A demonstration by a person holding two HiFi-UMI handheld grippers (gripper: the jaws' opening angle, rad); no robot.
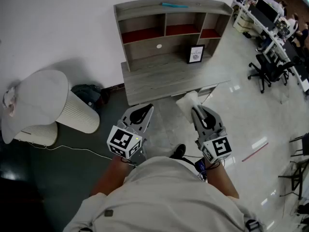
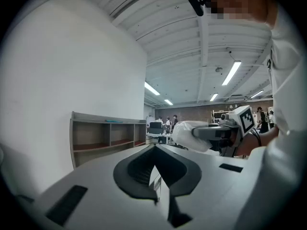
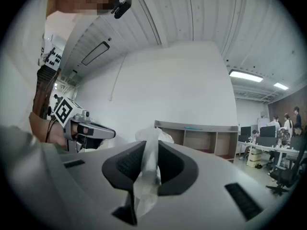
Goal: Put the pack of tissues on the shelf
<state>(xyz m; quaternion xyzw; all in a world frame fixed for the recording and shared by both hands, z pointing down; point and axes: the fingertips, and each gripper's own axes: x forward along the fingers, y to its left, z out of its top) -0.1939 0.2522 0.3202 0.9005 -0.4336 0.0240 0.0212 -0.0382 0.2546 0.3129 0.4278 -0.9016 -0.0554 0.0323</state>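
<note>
The pack of tissues (image 1: 187, 102) is a white, soft plastic-wrapped bundle, and my right gripper (image 1: 195, 110) is shut on its wrapper. In the right gripper view the crinkled plastic (image 3: 146, 176) is pinched between the jaws of that gripper (image 3: 147, 150). My left gripper (image 1: 145, 111) is held beside it, shut and empty; its own view shows the jaws (image 2: 154, 150) closed together. Ahead against the white wall stands the grey wooden shelf (image 1: 169, 28) with open compartments, on a desk (image 1: 159, 79). Both grippers hover short of the desk's front edge.
A framed picture (image 1: 195, 53) stands on the desk under the shelf, and a teal object (image 1: 175, 5) lies on its top. A white ribbed bin (image 1: 79, 112) and dark bag (image 1: 89, 94) sit at left. Office chairs (image 1: 268, 66) and desks fill the right.
</note>
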